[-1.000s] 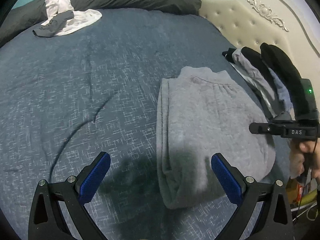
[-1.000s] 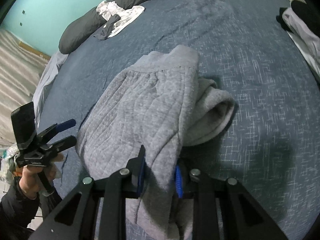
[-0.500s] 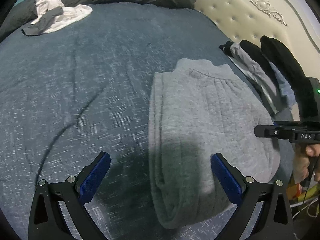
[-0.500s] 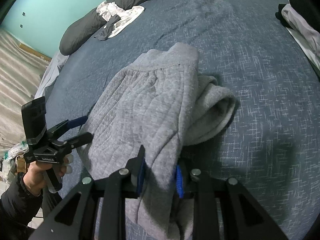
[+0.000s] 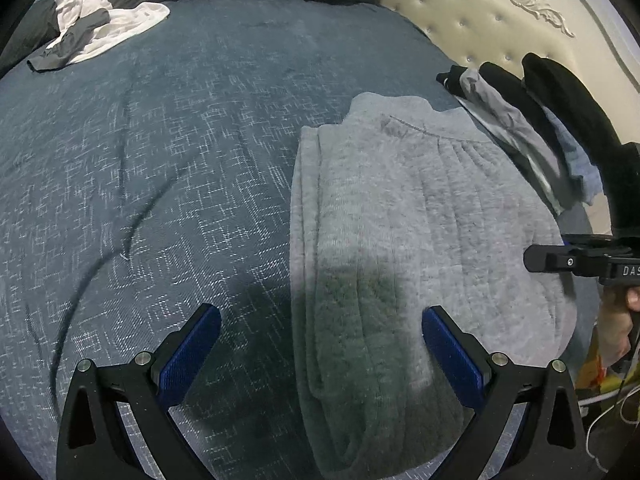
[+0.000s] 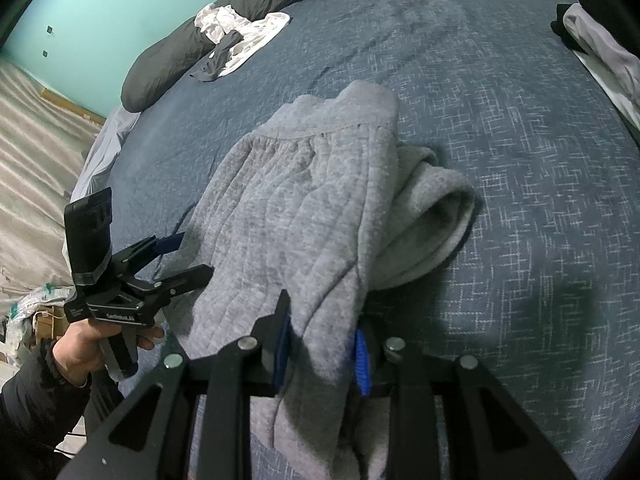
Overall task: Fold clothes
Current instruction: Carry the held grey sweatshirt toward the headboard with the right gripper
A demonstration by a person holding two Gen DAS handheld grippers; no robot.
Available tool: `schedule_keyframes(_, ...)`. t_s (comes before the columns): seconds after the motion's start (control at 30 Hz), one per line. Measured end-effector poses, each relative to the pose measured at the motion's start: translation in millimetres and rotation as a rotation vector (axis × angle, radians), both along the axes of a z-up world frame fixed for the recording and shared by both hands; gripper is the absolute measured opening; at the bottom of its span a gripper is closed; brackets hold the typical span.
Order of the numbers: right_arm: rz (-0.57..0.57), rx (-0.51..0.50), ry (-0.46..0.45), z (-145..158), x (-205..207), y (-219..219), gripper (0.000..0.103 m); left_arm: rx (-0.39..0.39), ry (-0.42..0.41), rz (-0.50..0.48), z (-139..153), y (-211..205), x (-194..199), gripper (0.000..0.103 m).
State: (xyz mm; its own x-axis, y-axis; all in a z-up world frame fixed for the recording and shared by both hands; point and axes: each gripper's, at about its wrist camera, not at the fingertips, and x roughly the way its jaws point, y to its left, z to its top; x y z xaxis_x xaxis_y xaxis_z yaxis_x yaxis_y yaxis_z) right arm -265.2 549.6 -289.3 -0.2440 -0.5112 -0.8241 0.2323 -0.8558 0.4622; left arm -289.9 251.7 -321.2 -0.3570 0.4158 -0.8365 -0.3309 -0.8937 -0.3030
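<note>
The grey garment's [image 6: 296,216] near end runs off-frame.

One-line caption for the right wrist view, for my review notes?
Right gripper clamps the grey garment on a blue bed cover; left gripper, jaws open, beside it.

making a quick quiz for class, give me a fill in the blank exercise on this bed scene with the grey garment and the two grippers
1. The right gripper is shut on the ____ garment.
2. The left gripper has its jaws ____, with nothing pinched between them.
3. The garment lies on a dark ____ bedspread.
4. The white and dark clothes lie beside a dark ____ at the bed's far edge.

Missing words: grey; open; blue; pillow
</note>
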Motion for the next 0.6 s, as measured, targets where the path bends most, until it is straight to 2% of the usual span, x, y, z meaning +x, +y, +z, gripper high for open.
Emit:
schedule_keyframes(0.13,-0.001,-0.002,-0.005,-1.2,0.0,0.1,0.028,0.005,0.0,-0.017,-2.6,4.3,-2.8,0.103)
schedule_keyframes(0.37,-0.001,-0.001,-0.006,-3.3,-0.7,-0.8,0.029,0.067,-0.067,-0.025,-11.7,0.9,-9.4,0.103)
schedule_keyframes(0.6,-0.009,-0.012,-0.016,-8.6,-2.5,2.2,0.031,0.079,-0.089,-0.04,-19.7,3.3,-12.0,0.103)
